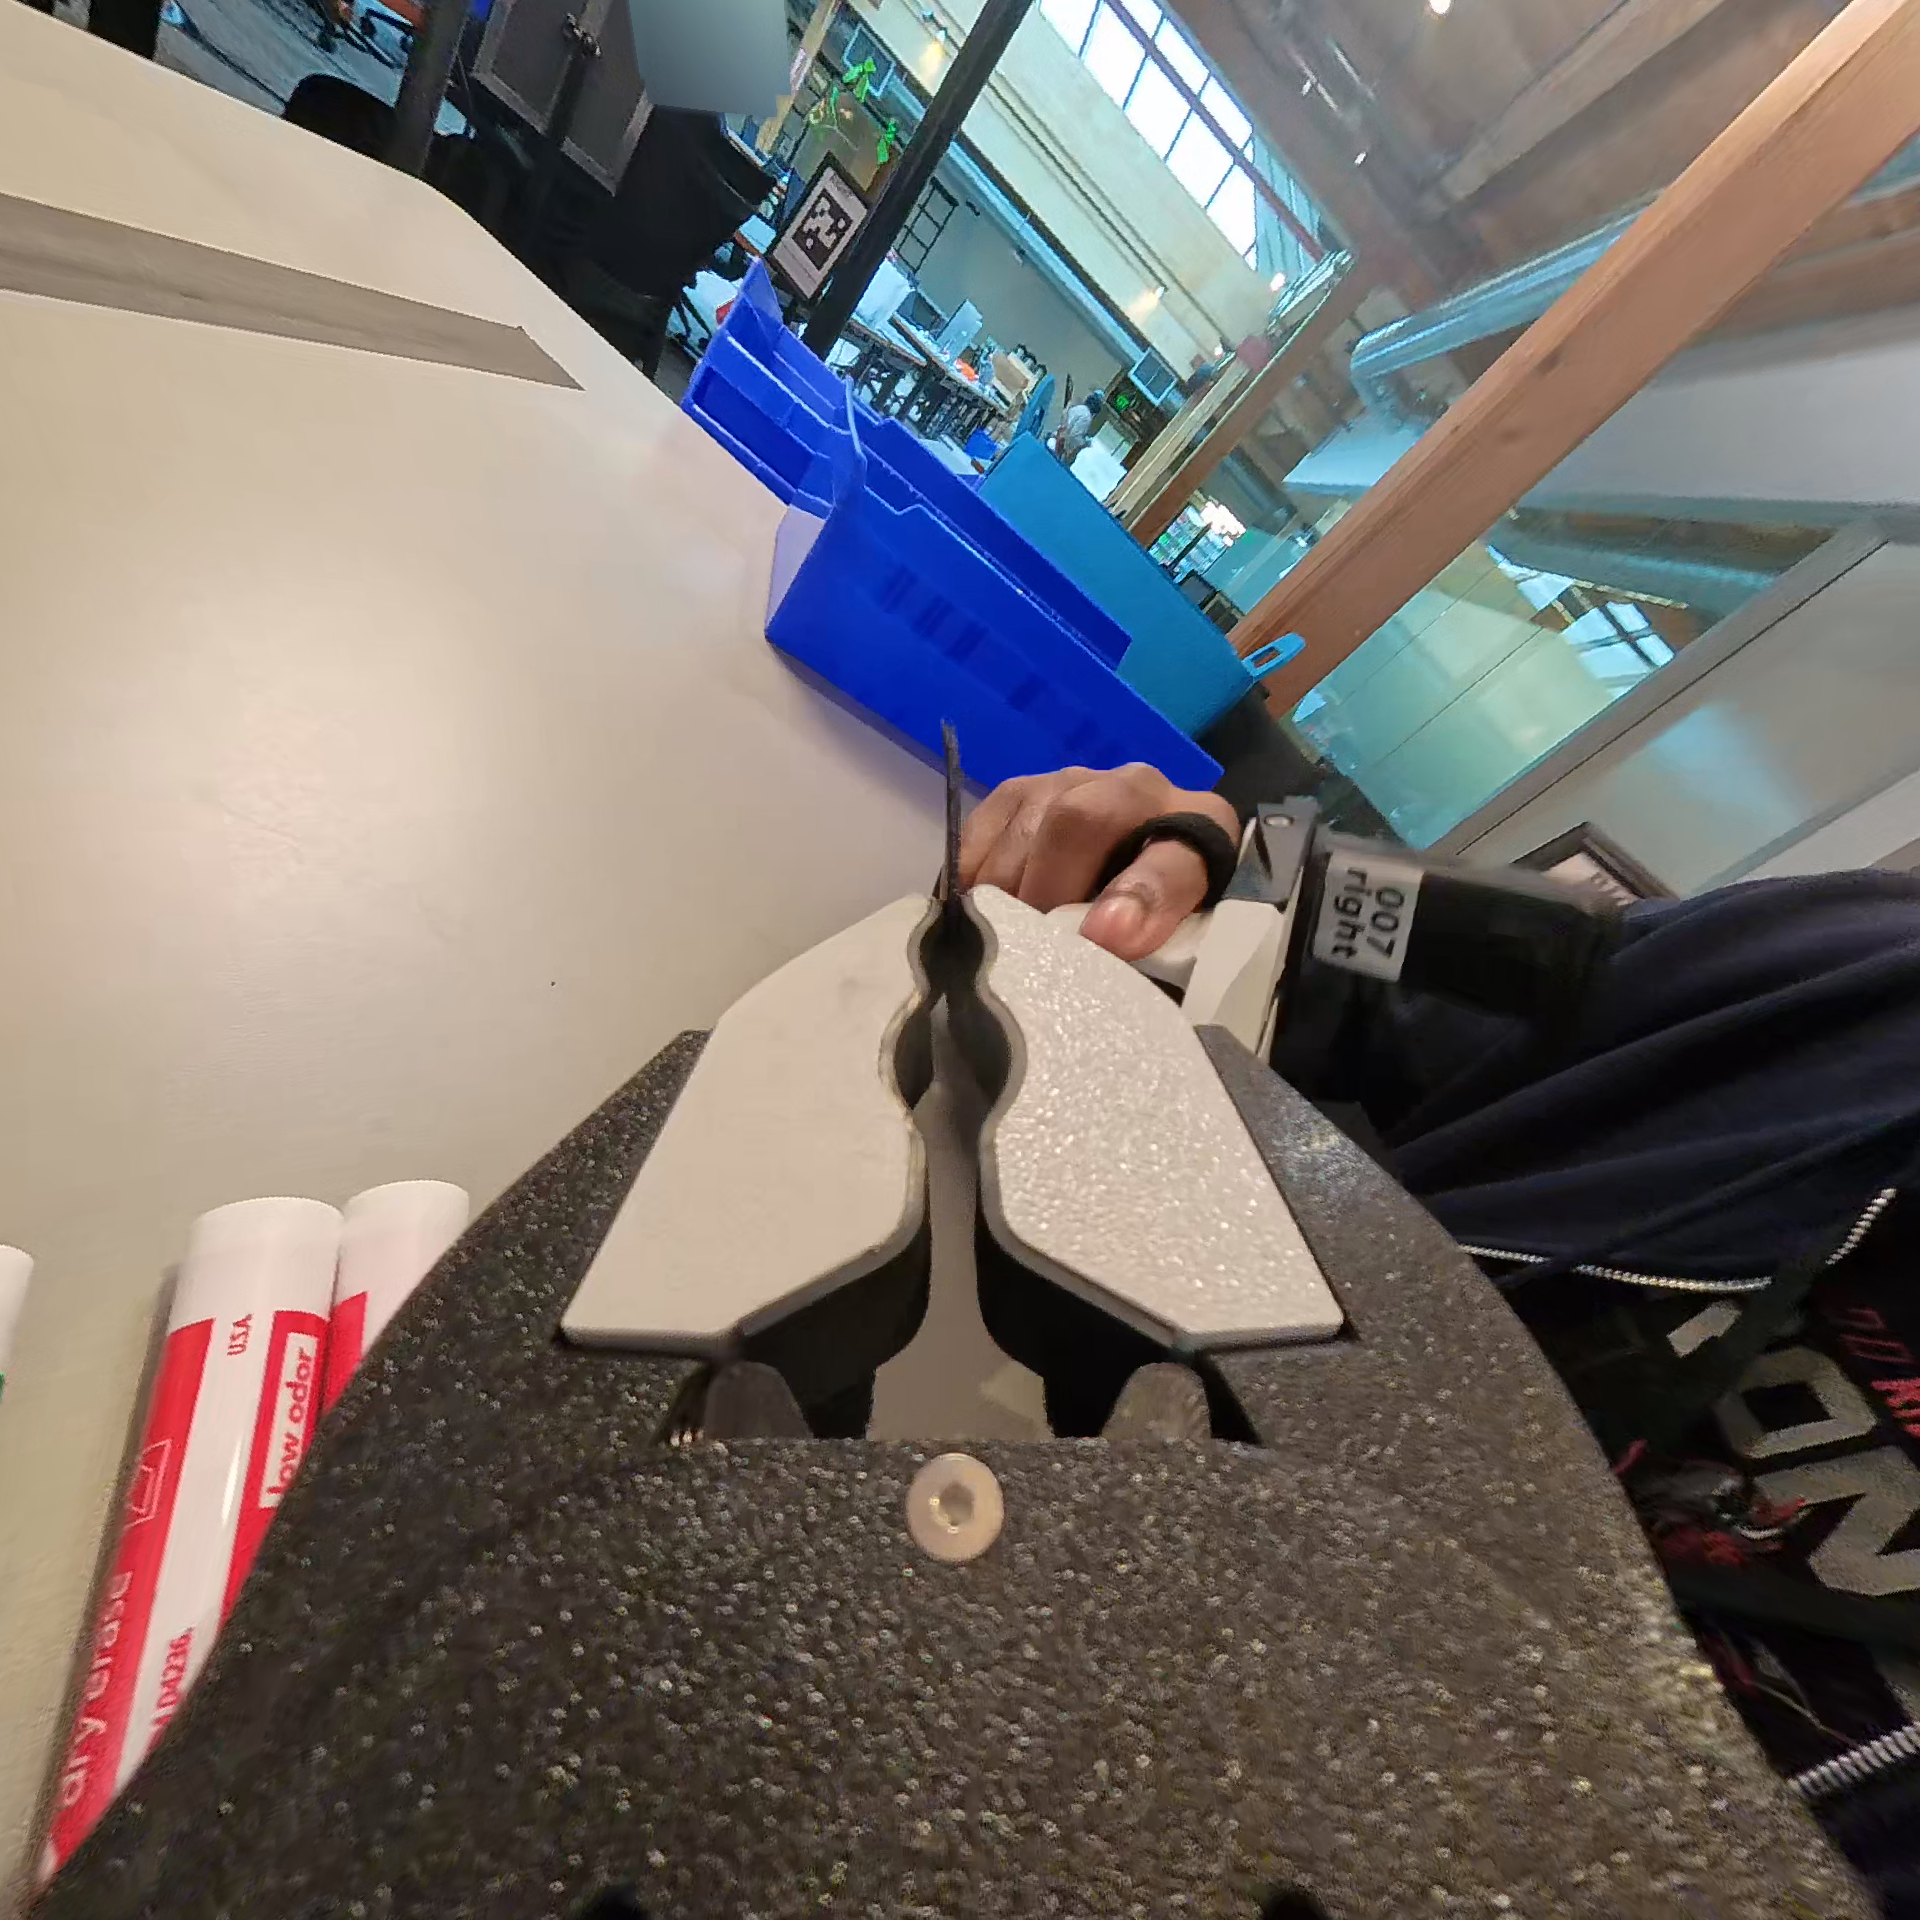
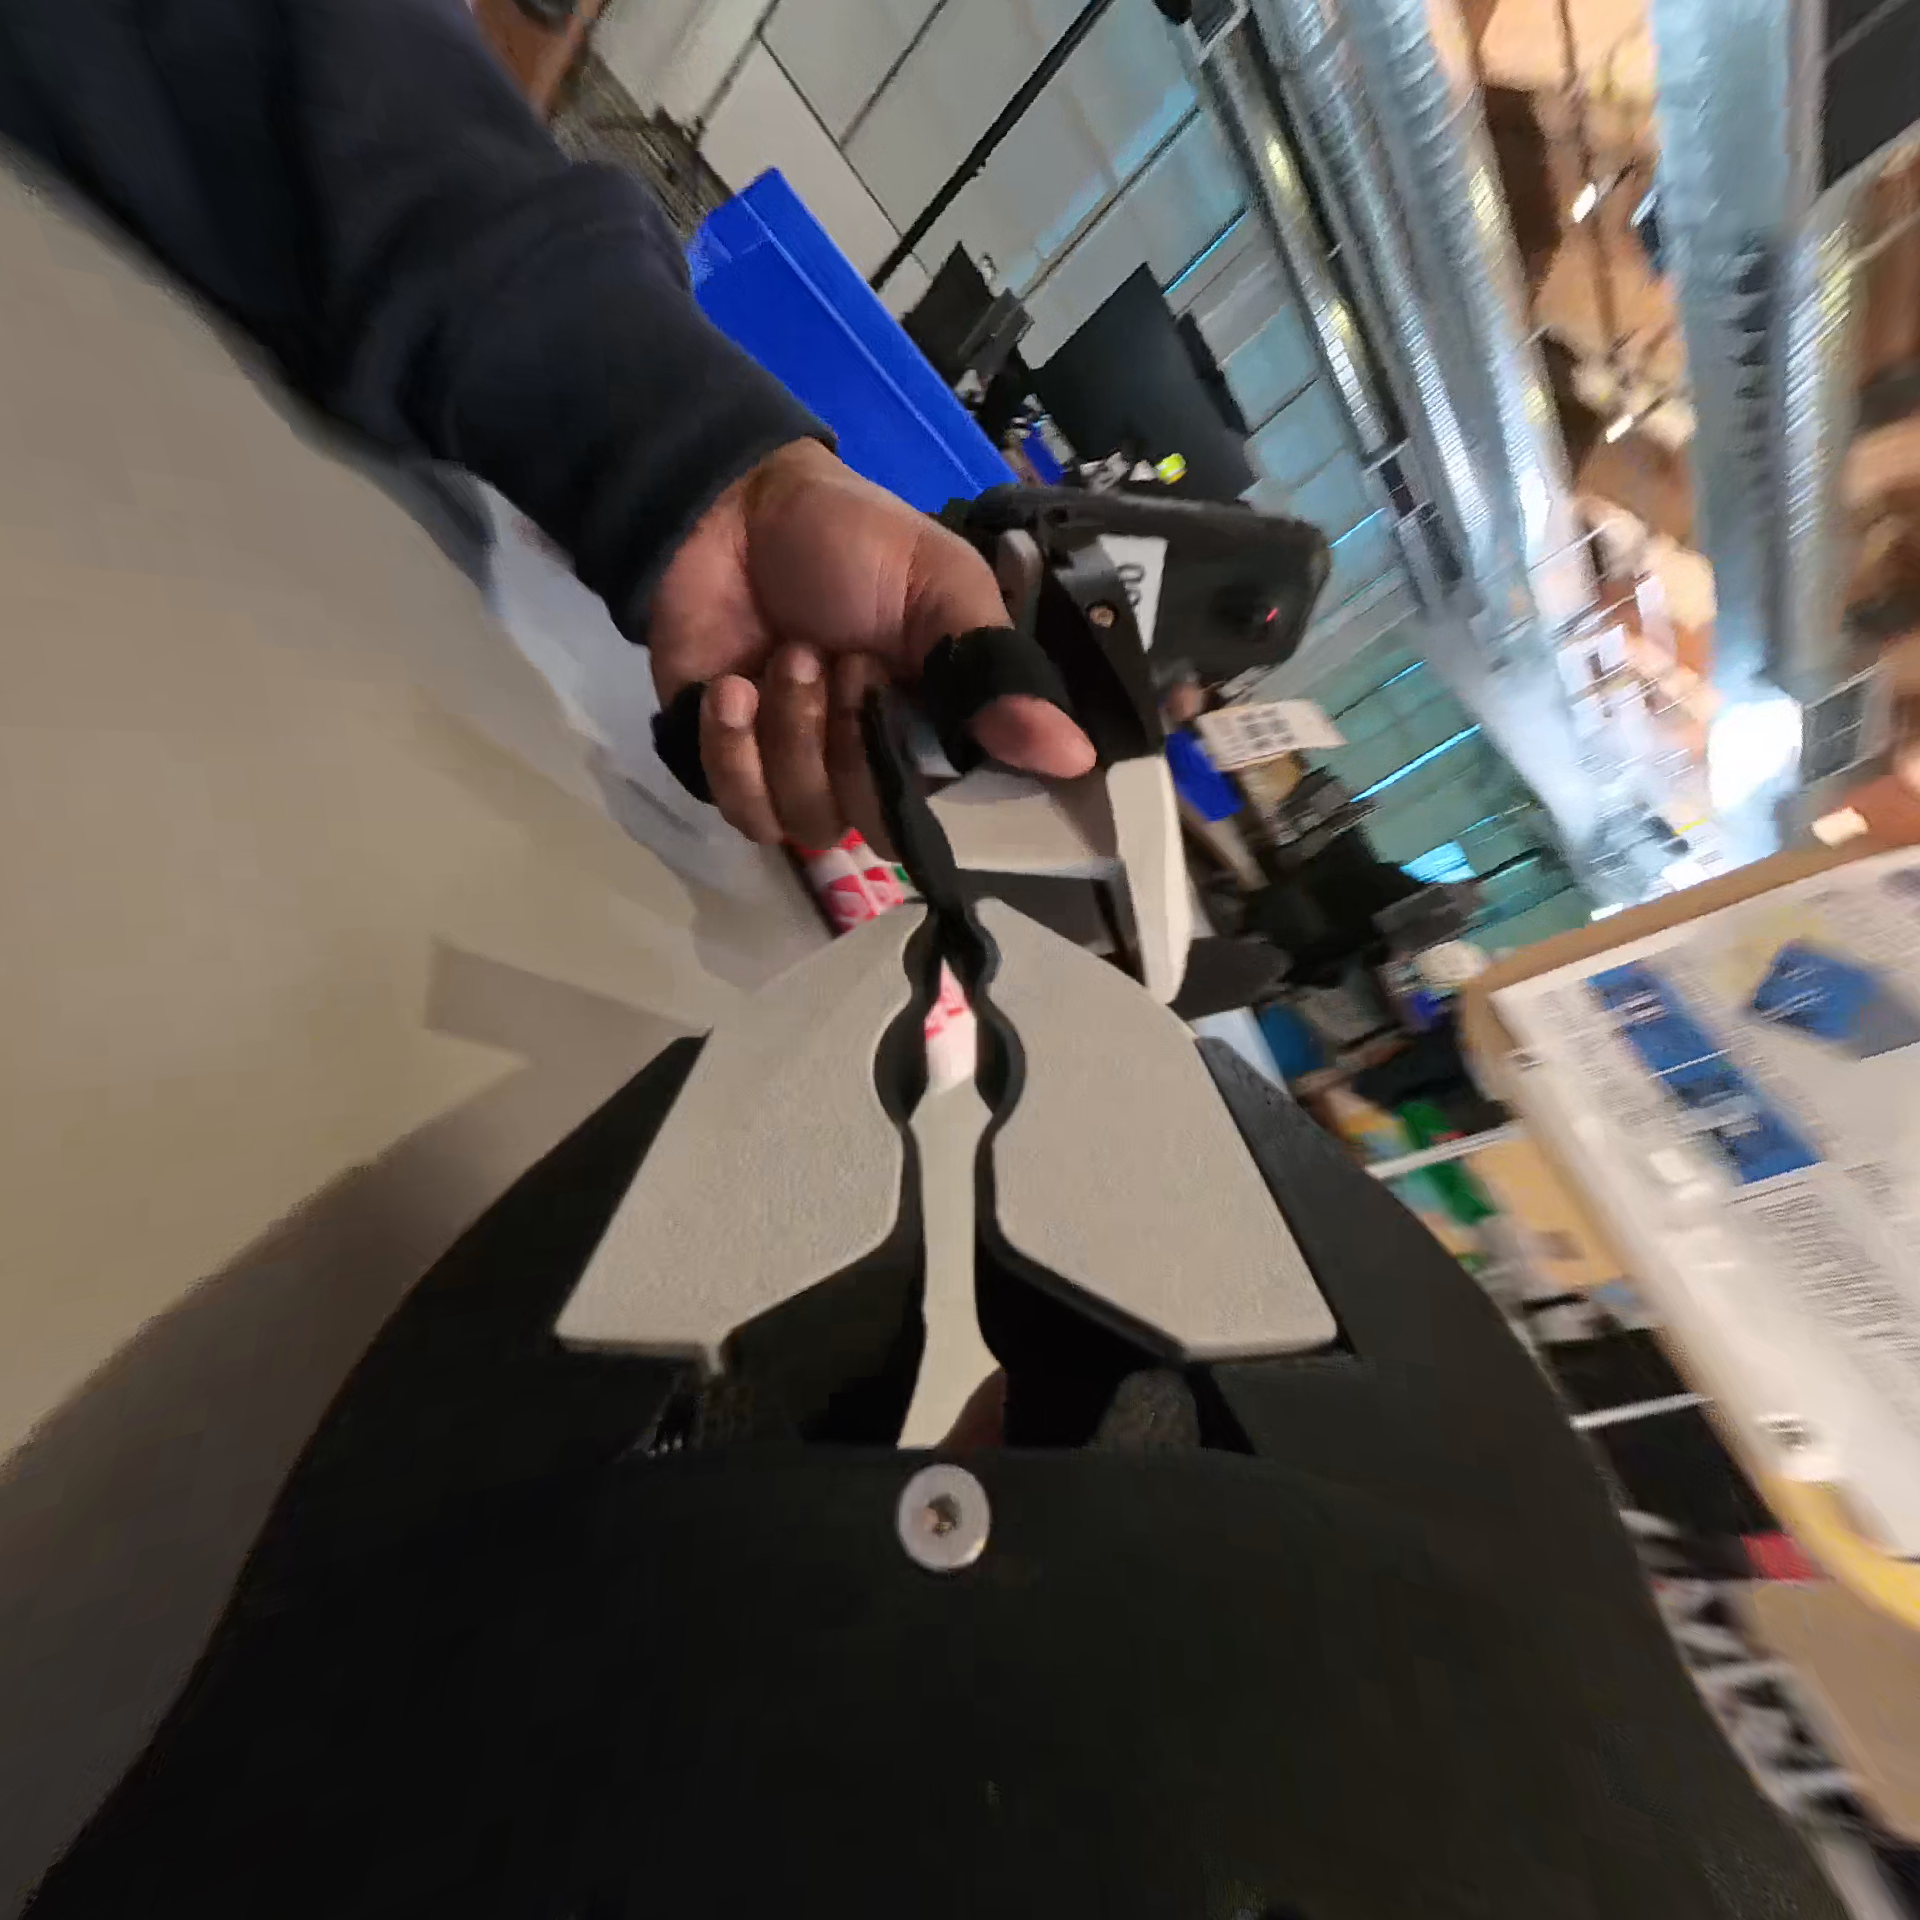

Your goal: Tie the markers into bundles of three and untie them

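Note:
In the left wrist view my left gripper [image 1: 951, 906] is shut on a thin black strap [image 1: 949, 800] that sticks up past its fingertips. Red-and-white markers [image 1: 239, 1455] lie on the table beside it at the lower left. In the right wrist view my right gripper [image 2: 948, 920] is shut on a black strap [image 2: 909, 800] that runs up toward the hand [image 2: 831, 623] holding the other gripper. Red-and-white markers [image 2: 857, 883] lie just beyond the right fingertips, and one shows through the slot between the fingers. This view is blurred.
Blue plastic bins [image 1: 935, 582] stand on the cream table [image 1: 364, 727] beyond the grippers. The person's other hand [image 1: 1091, 842] and dark sleeve [image 1: 1662, 1039] sit close on the right. A blue bin [image 2: 831, 332] and a cardboard box [image 2: 1714, 1143] show in the right wrist view.

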`<action>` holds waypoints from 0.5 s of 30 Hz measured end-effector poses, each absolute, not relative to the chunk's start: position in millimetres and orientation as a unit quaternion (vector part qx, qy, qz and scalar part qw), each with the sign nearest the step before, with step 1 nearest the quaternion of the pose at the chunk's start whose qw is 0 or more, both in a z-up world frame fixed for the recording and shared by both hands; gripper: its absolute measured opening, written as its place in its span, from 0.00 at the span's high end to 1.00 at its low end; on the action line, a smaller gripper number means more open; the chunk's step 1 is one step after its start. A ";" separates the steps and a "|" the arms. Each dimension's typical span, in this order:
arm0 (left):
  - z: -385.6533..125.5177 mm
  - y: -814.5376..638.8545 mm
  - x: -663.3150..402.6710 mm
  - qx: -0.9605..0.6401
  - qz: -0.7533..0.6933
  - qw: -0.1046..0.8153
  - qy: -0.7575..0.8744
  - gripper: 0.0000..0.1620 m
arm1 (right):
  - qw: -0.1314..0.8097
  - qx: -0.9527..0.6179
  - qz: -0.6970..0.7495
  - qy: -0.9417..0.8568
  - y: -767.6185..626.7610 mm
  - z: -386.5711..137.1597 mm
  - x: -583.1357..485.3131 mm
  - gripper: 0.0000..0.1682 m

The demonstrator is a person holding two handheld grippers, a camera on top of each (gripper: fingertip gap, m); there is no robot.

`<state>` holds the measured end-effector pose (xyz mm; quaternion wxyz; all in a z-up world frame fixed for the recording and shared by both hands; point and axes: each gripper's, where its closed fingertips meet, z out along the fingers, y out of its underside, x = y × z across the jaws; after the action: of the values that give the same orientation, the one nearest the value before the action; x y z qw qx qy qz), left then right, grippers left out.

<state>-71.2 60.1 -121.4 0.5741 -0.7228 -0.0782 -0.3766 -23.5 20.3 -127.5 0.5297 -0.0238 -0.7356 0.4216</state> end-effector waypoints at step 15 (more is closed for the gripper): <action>-140.7 65.2 -57.4 -0.788 -0.204 0.579 0.041 0.95 | 0.121 -0.293 0.667 -0.674 35.4 -116.6 -25.5 0.99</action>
<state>-57.4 65.2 -140.7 0.5791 -0.7883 0.0405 -0.2040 -25.5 35.4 -116.6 0.1212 -0.2926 -0.6740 0.6674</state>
